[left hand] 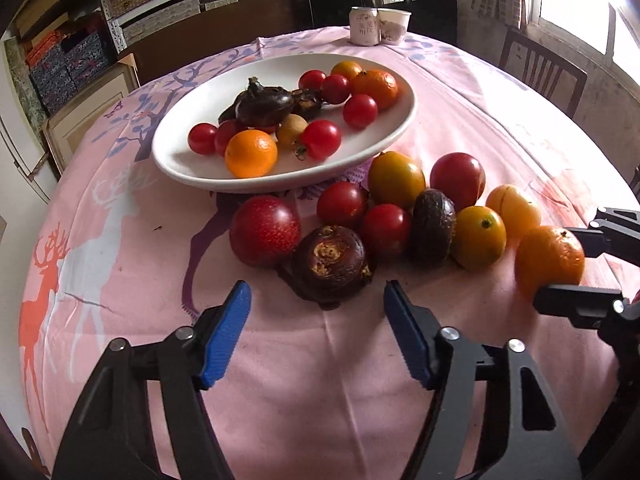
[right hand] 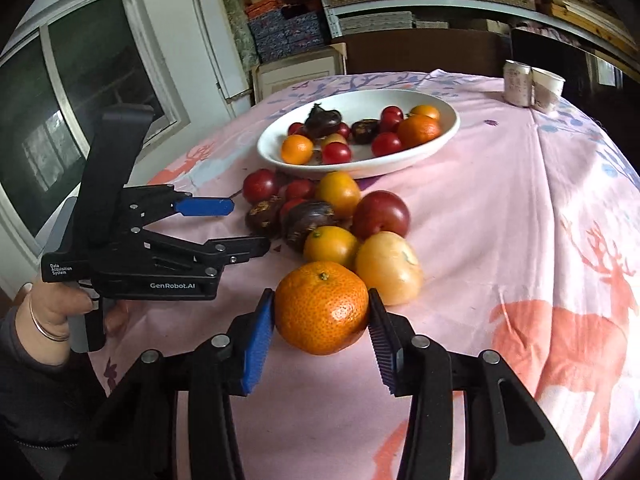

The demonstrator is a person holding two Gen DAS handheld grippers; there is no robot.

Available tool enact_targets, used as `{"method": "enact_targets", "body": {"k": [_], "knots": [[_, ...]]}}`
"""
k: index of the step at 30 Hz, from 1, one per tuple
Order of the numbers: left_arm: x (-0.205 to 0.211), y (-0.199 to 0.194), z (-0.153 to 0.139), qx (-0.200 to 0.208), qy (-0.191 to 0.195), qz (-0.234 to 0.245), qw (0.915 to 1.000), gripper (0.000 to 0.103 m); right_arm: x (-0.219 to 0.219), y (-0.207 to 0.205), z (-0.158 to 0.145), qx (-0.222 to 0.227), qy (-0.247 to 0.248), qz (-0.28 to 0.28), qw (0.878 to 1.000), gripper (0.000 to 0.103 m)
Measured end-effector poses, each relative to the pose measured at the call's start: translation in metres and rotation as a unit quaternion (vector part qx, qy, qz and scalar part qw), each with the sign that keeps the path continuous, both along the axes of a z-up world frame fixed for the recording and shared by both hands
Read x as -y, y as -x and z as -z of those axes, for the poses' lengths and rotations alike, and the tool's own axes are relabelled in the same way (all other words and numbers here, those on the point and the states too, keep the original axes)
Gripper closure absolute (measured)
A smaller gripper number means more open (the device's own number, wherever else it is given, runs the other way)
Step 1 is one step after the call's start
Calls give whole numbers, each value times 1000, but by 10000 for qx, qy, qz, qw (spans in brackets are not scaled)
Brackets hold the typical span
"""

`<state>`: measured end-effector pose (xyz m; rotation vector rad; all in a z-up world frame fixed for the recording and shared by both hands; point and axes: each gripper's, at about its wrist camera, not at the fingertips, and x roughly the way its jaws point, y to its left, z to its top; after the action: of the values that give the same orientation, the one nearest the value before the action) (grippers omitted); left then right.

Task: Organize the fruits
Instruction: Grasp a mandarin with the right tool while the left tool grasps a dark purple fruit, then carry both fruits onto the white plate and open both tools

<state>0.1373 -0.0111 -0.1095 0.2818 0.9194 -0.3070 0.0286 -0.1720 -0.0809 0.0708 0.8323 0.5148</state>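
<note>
Right gripper (right hand: 322, 312) clamps round orange mandarin (right hand: 322, 307), apparently lifted; left gripper (left hand: 318, 308) spread, empty. Next: carry to white oval plate (right hand: 440, 138).

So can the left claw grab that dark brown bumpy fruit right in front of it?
Probably yes. The left claw is open and the dark brown fruit sits just past its tips, facing the gap, with bare cloth between. The red fruit beside it crowds the left side a little.

One white plate (left hand: 384, 148), two paper cups (left hand: 394, 26), two grippers. Loose fruits (left hand: 396, 216) beyond the fingers: ten. Fruits (left hand: 320, 138) on the plate: about eleven.
</note>
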Motion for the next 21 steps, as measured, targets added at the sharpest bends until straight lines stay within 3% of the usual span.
{"method": "enact_targets", "body": {"k": [1,3,16,21], "knots": [[2,-3,1,-15,32,29,10000,45,7,1,3,-58,-57,43,10000,57],[4,-7,0,-8,114,31,9999,61,15,3,5,-127,-192,103,9997,57],[5,-20,0,-164,453,116,9988,62,19,5,3,-67,-415,45,9991,57],[-2,-3,-15,136,640,69,9978,62,23,7,2,-27,-521,68,9986,57]]}}
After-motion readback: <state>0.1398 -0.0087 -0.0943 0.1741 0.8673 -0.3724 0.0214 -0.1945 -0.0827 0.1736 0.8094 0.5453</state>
